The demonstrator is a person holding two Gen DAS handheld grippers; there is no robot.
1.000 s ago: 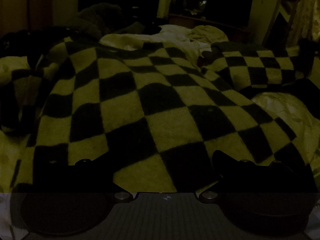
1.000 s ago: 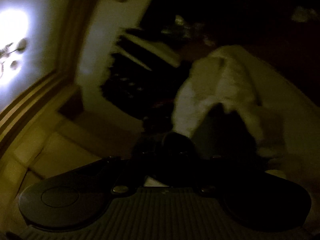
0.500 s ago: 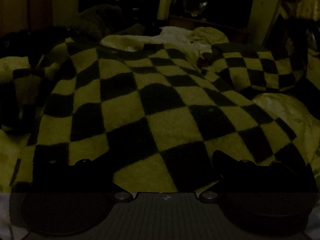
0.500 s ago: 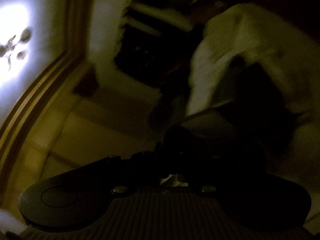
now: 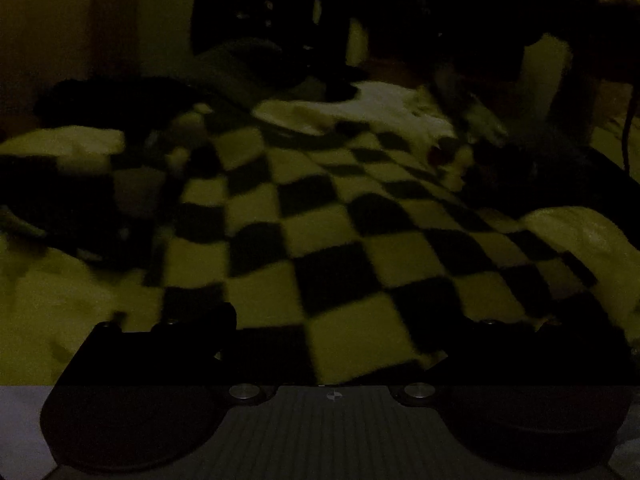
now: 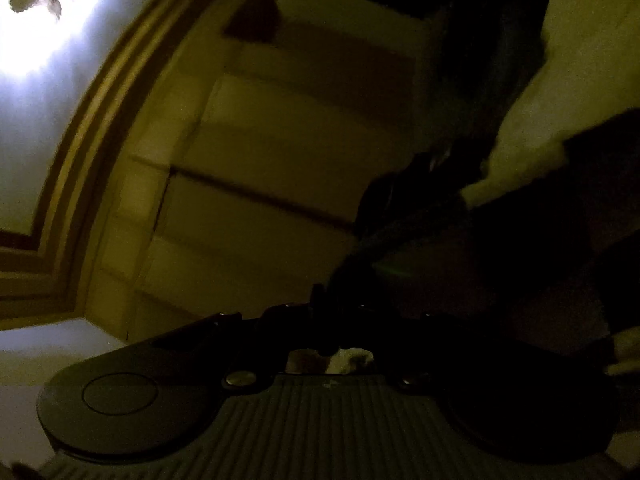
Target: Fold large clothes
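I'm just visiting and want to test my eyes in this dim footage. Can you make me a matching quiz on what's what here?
Things:
1. checkered garment
2. left gripper
3. right gripper
4. ceiling light

States:
A. glowing
B. open, fingers wide apart
C. black and pale squares
D. shut, pointing upward

Pairs: 1-C, 2-B, 3-D, 4-A

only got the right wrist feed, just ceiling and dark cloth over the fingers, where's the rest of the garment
Observer: the checkered garment lies spread over pale bedding, right in front of the left gripper.
Operator: is left holding it
Observer: no, its fingers stand wide apart, with the near hem lying between them.
Operator: anything past it
Observer: a white cloth heap lies just beyond the far edge.
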